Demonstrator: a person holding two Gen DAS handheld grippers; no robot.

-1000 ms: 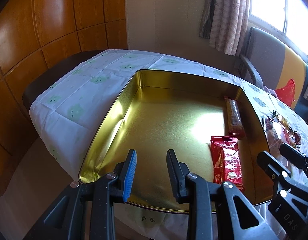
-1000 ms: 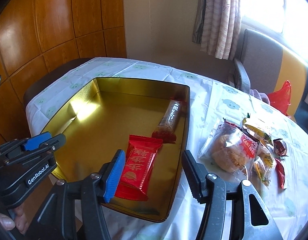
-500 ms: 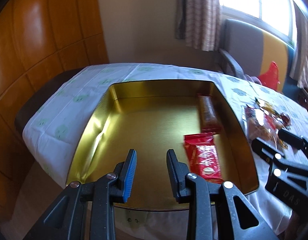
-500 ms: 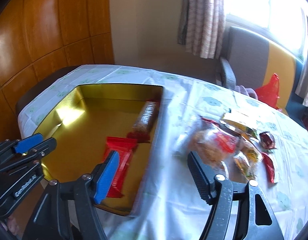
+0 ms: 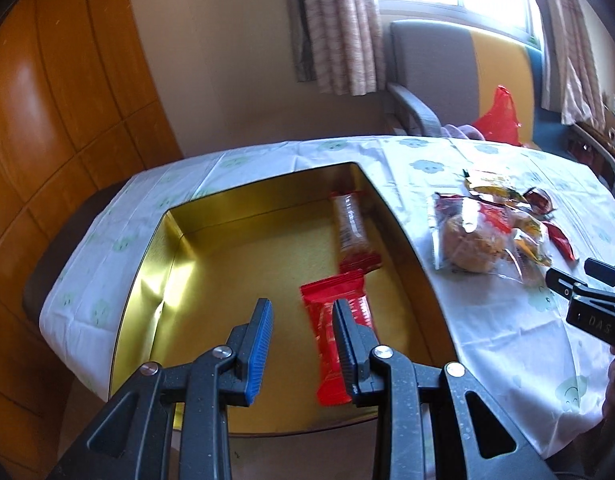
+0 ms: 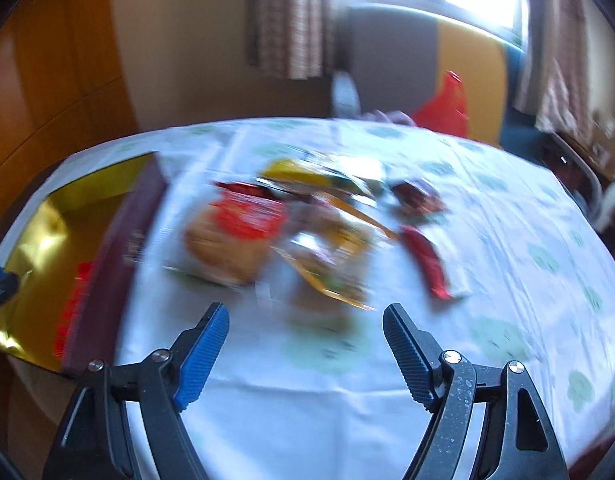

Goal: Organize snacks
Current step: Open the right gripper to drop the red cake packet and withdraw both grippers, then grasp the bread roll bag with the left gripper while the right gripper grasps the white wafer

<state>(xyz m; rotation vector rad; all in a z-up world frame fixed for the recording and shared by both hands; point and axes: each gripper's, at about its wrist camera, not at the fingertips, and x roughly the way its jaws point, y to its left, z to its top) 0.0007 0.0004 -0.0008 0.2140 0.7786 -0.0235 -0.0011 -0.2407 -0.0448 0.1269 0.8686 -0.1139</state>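
Observation:
A gold tin box [image 5: 211, 264] lies on the table. In it lie a red snack packet [image 5: 327, 320] and a brown bar [image 5: 351, 228]. My left gripper [image 5: 303, 320] is open and empty, above the box's near edge, just left of the red packet. A heap of loose snacks [image 6: 291, 232] lies right of the box, with a round cake in clear wrap [image 5: 471, 240] and a small red packet [image 6: 425, 260]. My right gripper [image 6: 305, 326] is wide open and empty, just short of the heap. The right wrist view is blurred. The right gripper also shows in the left wrist view [image 5: 587, 300].
The table has a white cloth with green prints [image 6: 507, 320]. A grey and yellow chair [image 5: 447, 76] and a red bag [image 5: 499, 116] stand behind it. Wood panelling [image 5: 47, 100] is at the left. The box's rim [image 6: 107, 260] is left of my right gripper.
Both grippers have swung to the right. The right gripper left the box and now faces the snack heap. Its jaws are wider apart. The left gripper stays open.

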